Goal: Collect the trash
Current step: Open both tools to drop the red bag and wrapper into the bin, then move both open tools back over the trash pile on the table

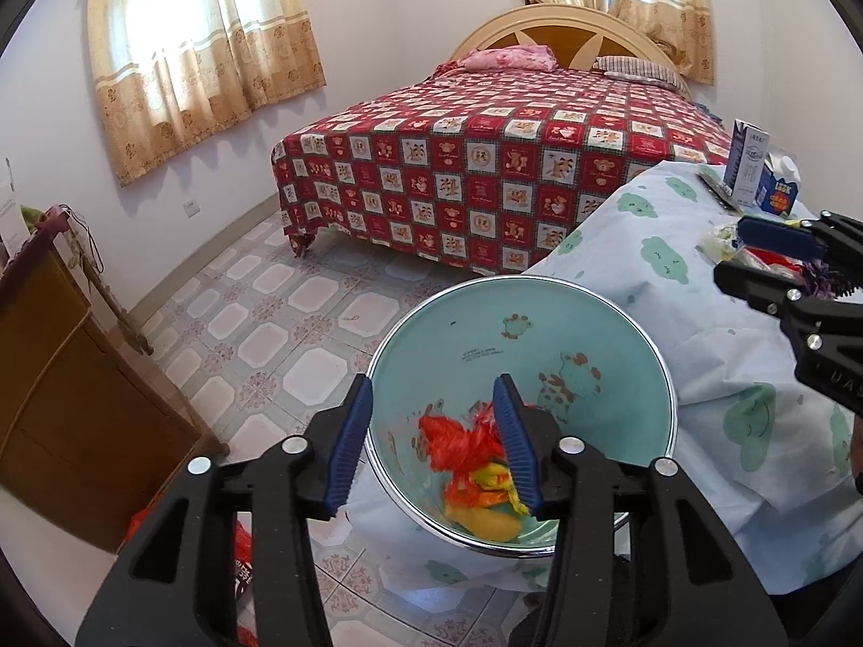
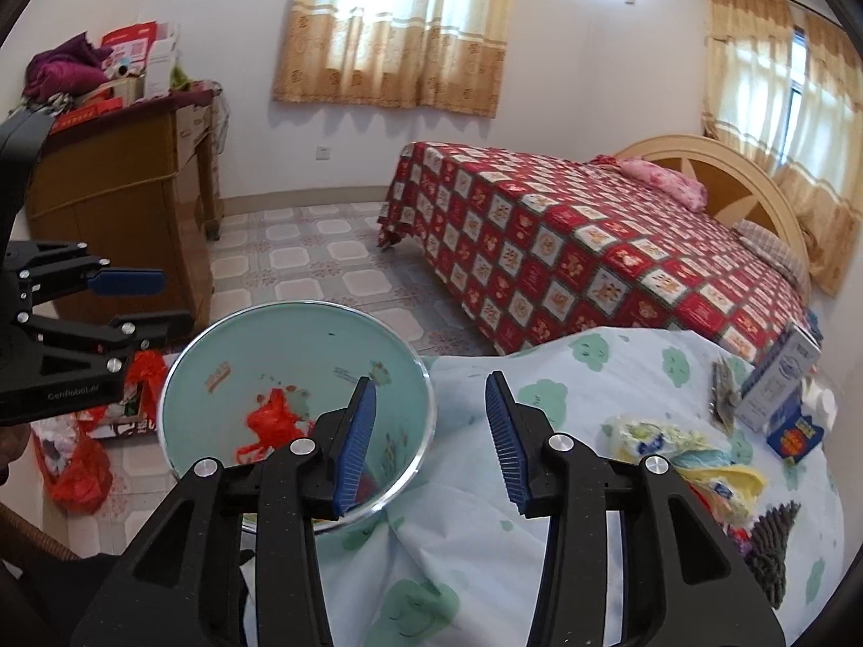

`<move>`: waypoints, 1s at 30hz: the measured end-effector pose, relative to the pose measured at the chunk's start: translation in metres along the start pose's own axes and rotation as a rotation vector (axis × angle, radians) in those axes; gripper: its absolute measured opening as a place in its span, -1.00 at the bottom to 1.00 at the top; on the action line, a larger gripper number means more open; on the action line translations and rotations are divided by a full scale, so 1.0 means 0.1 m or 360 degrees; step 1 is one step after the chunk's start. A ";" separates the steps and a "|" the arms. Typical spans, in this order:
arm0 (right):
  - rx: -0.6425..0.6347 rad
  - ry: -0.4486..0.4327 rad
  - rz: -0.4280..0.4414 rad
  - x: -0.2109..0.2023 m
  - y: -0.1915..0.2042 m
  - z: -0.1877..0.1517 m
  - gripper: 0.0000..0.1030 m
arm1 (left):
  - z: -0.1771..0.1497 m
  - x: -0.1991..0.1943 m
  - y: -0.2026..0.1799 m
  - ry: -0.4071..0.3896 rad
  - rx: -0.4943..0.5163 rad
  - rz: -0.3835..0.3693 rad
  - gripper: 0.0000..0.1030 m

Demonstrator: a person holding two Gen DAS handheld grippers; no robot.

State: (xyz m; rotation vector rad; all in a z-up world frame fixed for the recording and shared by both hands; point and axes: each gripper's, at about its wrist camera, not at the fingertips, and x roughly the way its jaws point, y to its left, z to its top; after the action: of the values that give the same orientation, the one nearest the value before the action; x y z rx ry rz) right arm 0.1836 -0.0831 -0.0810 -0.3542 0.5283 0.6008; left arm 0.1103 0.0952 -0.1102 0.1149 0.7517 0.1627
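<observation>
A teal bin with a shiny rim stands at the edge of a table draped in a pale blue cloth. Red and yellow wrappers lie in the bin's bottom. My left gripper hangs open over the bin's mouth, its pads touching nothing. In the right wrist view my right gripper is open and empty over the bin's rim and the cloth. More trash lies on the table at right: crumpled yellow and white wrappers and a dark frayed tuft.
A milk carton and a small blue box stand at the table's far right. A bed with a red checked cover fills the back. A wooden cabinet stands at left. Red bags lie on the tiled floor.
</observation>
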 end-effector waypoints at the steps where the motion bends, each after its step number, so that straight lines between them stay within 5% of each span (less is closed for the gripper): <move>1: 0.0008 0.0001 -0.0008 -0.02 -0.02 -0.01 -0.14 | 0.00 0.01 -0.02 0.0002 0.0004 -0.0003 -0.04; 30: 0.0440 -0.0025 -0.0253 -0.76 -0.79 -0.75 0.04 | -0.19 0.02 -0.56 0.0061 0.0198 -0.0063 0.23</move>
State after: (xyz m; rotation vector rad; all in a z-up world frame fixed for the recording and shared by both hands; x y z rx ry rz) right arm 0.1521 -0.2121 -0.0867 -0.1276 0.5547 0.3703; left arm 0.1047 0.0414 -0.1344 0.2158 0.8021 0.0807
